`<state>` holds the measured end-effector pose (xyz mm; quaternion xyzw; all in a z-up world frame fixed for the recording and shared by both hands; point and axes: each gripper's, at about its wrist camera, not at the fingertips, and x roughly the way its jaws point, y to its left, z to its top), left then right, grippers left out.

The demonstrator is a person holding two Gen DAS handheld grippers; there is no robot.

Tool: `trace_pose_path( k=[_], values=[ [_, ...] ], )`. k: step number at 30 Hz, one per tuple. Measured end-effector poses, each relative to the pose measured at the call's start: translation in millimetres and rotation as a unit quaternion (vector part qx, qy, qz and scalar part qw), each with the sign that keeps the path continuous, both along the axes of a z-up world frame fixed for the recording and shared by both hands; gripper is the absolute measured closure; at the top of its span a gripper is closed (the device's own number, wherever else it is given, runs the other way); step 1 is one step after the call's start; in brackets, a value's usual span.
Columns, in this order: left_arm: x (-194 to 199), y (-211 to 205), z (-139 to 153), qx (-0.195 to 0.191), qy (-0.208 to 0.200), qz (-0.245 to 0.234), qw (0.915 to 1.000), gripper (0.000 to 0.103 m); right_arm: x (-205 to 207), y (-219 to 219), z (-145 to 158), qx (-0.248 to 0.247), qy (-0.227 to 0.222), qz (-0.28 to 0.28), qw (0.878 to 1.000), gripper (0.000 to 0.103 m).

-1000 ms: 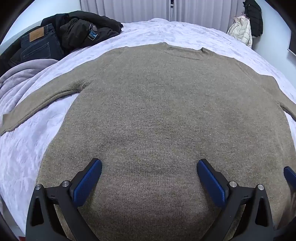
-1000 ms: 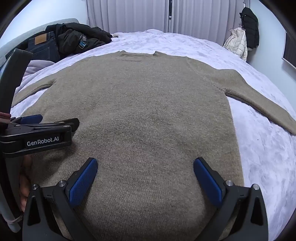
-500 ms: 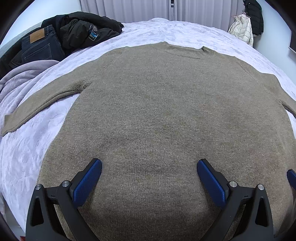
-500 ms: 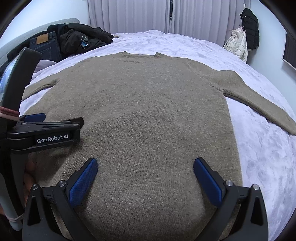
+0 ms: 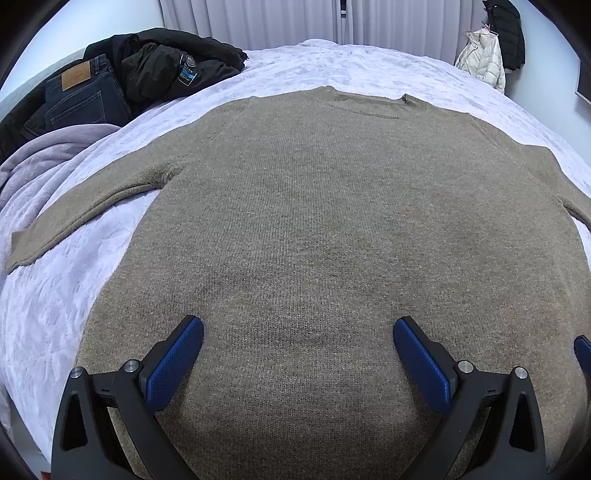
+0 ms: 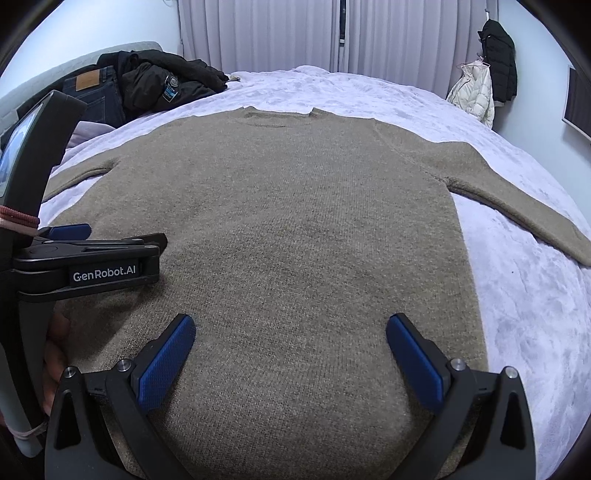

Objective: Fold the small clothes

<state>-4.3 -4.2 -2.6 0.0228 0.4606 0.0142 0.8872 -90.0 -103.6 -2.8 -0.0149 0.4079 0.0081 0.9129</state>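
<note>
My left gripper (image 5: 297, 360) hangs released, its blue pads (image 5: 173, 363) spread wide over the lower part of the olive-brown knit sweater (image 5: 332, 229), gripping nothing. My right gripper (image 6: 290, 354) is likewise spread wide with nothing between its pads, over the same sweater's lower part; in its view the left gripper's body sits at the left edge of the frame, marked GenRobot.AI. The sweater lies flat, filling the centre of both frames, neckline toward the top, one sleeve (image 5: 81, 218) reaching to the left edge and the other (image 6: 517, 210) to the right. It rests on a pale lilac bedspread (image 6: 532, 314). Upper left lie dark jeans (image 5: 83, 96) and a black jacket (image 5: 173, 62). Curtains (image 6: 280, 33) fill the top, and a white puffer jacket (image 6: 472, 92) hangs upper right.
</note>
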Motion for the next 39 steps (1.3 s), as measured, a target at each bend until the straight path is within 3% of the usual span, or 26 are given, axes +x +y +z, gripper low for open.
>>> trace_pose_path(
  k=[20,25,27,30,35,37,39],
  values=[
    [0,-3,2,0.014,-0.001,0.007,0.9999,0.0,-2,-5,1,0.012,-0.005,0.003,1.0,0.0],
    [5,-6,10,0.027,0.026,0.02,0.9991,0.0,7,-5,6,0.01,0.023,0.009,1.0,0.0],
    [10,-12,20,0.036,0.034,0.022,0.9985,0.0,15,-12,17,0.032,0.038,0.021,0.999,0.0],
    [19,-28,34,0.039,0.031,0.002,0.9988,0.0,24,-38,41,0.074,0.01,0.013,0.997,0.0],
    [50,-63,58,-0.008,0.048,-0.023,0.9985,0.0,56,-97,71,0.041,-0.014,-0.065,0.997,0.0],
    [63,-79,67,-0.041,0.054,-0.03,0.9972,0.0,65,-117,78,0.038,-0.016,-0.075,0.996,0.0],
    [75,-95,71,-0.048,0.058,-0.031,0.9967,0.0,73,-136,86,0.044,-0.034,-0.079,0.995,0.0]
  ],
)
